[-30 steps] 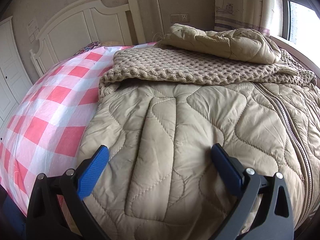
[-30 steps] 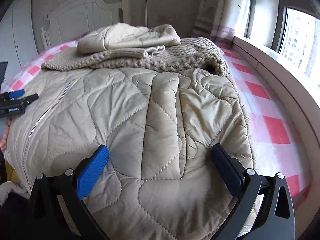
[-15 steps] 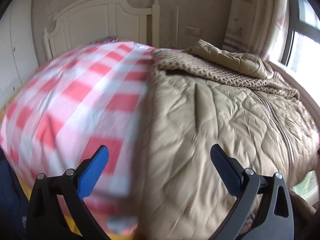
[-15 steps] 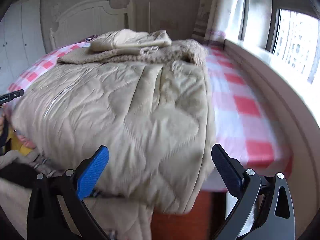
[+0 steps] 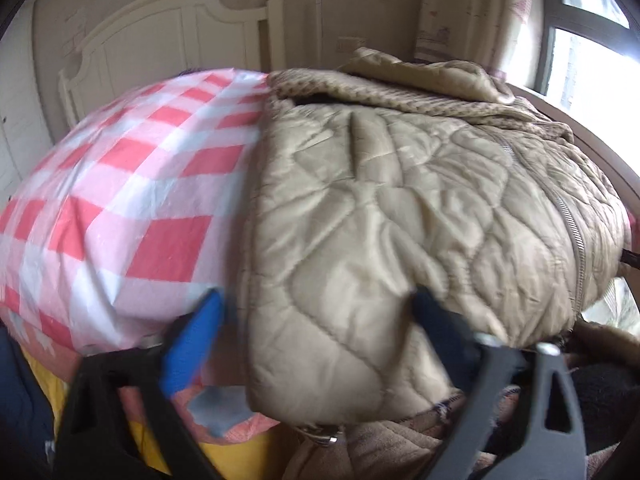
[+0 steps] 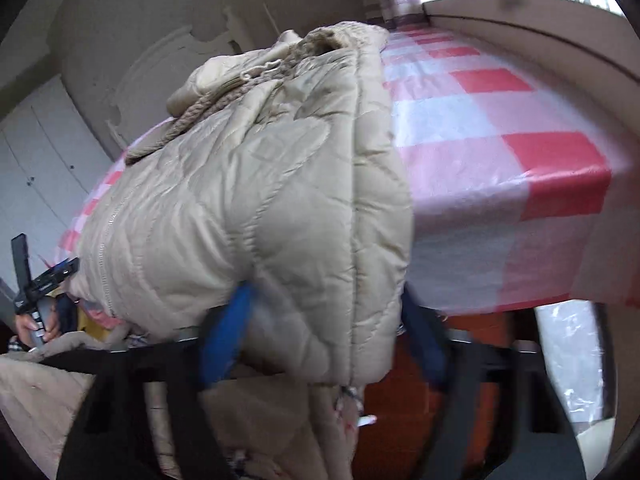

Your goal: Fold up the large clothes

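Note:
A large beige quilted jacket [image 5: 400, 208] lies on the bed with its lower part hanging over the front edge; it also shows in the right wrist view [image 6: 248, 200]. My left gripper [image 5: 316, 320] is open, its blue fingers either side of the jacket's left hanging corner. My right gripper [image 6: 328, 328] is open, its fingers either side of the jacket's right hanging corner. My left gripper is also visible far left in the right wrist view [image 6: 44, 280]. Both views are blurred by motion.
A beige knit sweater [image 5: 400, 92] and a folded beige garment [image 5: 432, 72] lie beyond the jacket. The bed has a red-and-white checked cover [image 5: 132, 184]. White headboard [image 5: 172, 32] behind, window sill [image 6: 540, 28] to the right, more beige fabric [image 6: 40, 396] below the bed edge.
Both grippers have dropped back and down from above the jacket to its hanging corners at the bed's front edge. The right wrist view has tilted. Both stay open.

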`<move>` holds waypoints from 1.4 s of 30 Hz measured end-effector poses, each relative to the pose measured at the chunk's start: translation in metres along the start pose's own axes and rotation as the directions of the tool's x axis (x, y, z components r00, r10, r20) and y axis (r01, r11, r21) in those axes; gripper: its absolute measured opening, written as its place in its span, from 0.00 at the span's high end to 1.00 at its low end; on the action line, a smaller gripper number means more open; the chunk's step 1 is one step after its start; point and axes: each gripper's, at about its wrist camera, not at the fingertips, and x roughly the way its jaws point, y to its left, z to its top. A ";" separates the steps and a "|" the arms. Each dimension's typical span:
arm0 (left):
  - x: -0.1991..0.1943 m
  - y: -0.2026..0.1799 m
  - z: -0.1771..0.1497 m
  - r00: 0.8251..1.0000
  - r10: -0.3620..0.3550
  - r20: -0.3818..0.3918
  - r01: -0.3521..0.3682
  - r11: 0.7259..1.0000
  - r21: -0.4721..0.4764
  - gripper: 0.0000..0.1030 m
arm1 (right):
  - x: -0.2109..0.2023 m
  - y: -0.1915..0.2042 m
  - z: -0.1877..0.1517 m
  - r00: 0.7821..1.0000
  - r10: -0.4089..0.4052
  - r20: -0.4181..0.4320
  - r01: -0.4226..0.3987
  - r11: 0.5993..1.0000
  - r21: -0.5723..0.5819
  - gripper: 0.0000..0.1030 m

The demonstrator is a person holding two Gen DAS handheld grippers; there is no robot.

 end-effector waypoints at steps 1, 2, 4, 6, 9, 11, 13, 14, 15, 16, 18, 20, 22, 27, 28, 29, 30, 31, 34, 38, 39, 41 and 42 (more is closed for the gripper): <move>-0.004 -0.001 0.000 1.000 -0.013 0.002 0.013 1.000 0.001 0.45 | -0.001 0.005 -0.002 1.000 -0.007 0.005 0.007 1.000 -0.030 0.58; -0.005 -0.001 0.000 1.000 -0.010 0.001 0.010 1.000 0.002 0.49 | -0.001 0.010 -0.003 1.000 -0.009 0.007 0.010 0.998 -0.056 0.58; -0.006 0.002 -0.001 1.000 -0.015 -0.002 0.015 1.000 0.001 0.48 | -0.002 0.014 -0.003 1.000 -0.014 0.007 0.015 0.996 -0.083 0.57; -0.007 0.007 -0.003 1.000 -0.028 0.001 0.028 0.999 -0.020 0.43 | -0.001 0.012 -0.002 1.000 -0.019 0.003 0.019 0.997 -0.070 0.54; -0.004 0.006 -0.003 0.999 -0.035 -0.017 0.035 0.999 -0.011 0.19 | 0.002 0.009 -0.002 1.000 -0.027 0.008 0.028 0.999 -0.043 0.44; -0.002 -0.002 -0.005 1.000 0.009 -0.015 -0.009 0.999 0.032 0.21 | 0.005 0.011 -0.003 1.000 -0.024 0.020 0.025 0.999 -0.048 0.51; -0.006 -0.007 -0.004 1.000 0.001 -0.008 -0.001 0.998 0.058 0.48 | 0.004 0.017 -0.006 0.999 -0.012 0.039 0.015 0.996 -0.083 0.73; -0.008 -0.007 -0.003 1.000 -0.021 -0.006 0.021 0.998 0.053 0.63 | 0.000 0.021 -0.007 0.999 -0.007 0.051 0.013 0.994 -0.105 0.76; -0.011 -0.003 -0.002 0.999 -0.032 -0.005 0.032 0.999 0.033 0.79 | -0.003 0.022 -0.008 0.998 -0.003 0.059 0.010 0.993 -0.119 0.79; -0.014 -0.001 -0.001 0.999 -0.040 -0.001 0.040 0.999 0.021 0.86 | -0.008 0.025 -0.008 0.997 0.005 0.073 0.005 0.991 -0.132 0.81; -0.023 0.008 -0.002 0.995 -0.094 0.030 0.094 0.995 -0.016 0.90 | -0.019 0.026 -0.009 0.994 0.025 0.104 -0.012 0.991 -0.131 0.82; -0.034 0.016 -0.004 0.986 -0.157 0.056 0.161 0.984 -0.071 0.91 | -0.032 0.030 -0.010 0.991 0.053 0.126 -0.037 0.991 -0.127 0.82; -0.053 0.028 -0.005 0.969 -0.227 0.099 0.238 0.962 -0.132 0.92 | -0.051 0.036 -0.009 0.981 0.120 0.154 -0.101 0.987 -0.123 0.83; -0.120 0.065 -0.012 0.897 -0.358 0.260 0.417 0.881 -0.223 0.92 | -0.134 0.053 -0.009 0.892 0.347 0.290 -0.304 0.935 -0.184 0.83; -0.135 0.074 -0.015 0.873 -0.385 0.301 0.459 0.856 -0.238 0.92 | -0.150 0.057 -0.008 0.870 0.376 0.318 -0.326 0.924 -0.200 0.83; -0.145 0.081 -0.017 0.851 -0.407 0.332 0.495 0.833 -0.246 0.92 | -0.165 0.060 -0.007 0.848 0.399 0.348 -0.342 0.915 -0.216 0.83; -0.157 0.089 -0.019 0.820 -0.433 0.374 0.540 0.803 -0.253 0.92 | -0.175 0.062 -0.004 0.831 0.414 0.372 -0.351 0.908 -0.228 0.83; -0.162 0.093 -0.019 0.802 -0.446 0.397 0.564 0.786 -0.256 0.92 | -0.185 0.066 0.001 0.808 0.432 0.399 -0.363 0.900 -0.241 0.83; -0.171 0.109 0.001 0.730 -0.493 0.472 0.656 0.699 -0.285 0.91 | -0.192 0.077 0.031 0.783 0.450 0.430 -0.378 0.893 -0.244 0.83; -0.145 0.124 0.080 0.728 -0.508 0.460 0.678 0.635 -0.370 0.87 | -0.164 0.096 0.116 0.806 0.401 0.436 -0.362 0.916 -0.173 0.83; -0.132 0.128 0.104 0.737 -0.501 0.454 0.670 0.628 -0.396 0.84 | -0.155 0.097 0.136 0.819 0.375 0.434 -0.346 0.927 -0.148 0.83; -0.096 0.137 0.150 0.756 -0.499 0.423 0.654 0.587 -0.477 0.76 | -0.127 0.095 0.177 0.856 0.305 0.418 -0.306 0.950 -0.065 0.83; -0.066 0.143 0.178 0.772 -0.497 0.397 0.635 0.560 -0.533 0.62 | -0.105 0.090 0.201 0.884 0.251 0.394 -0.274 0.962 0.003 0.82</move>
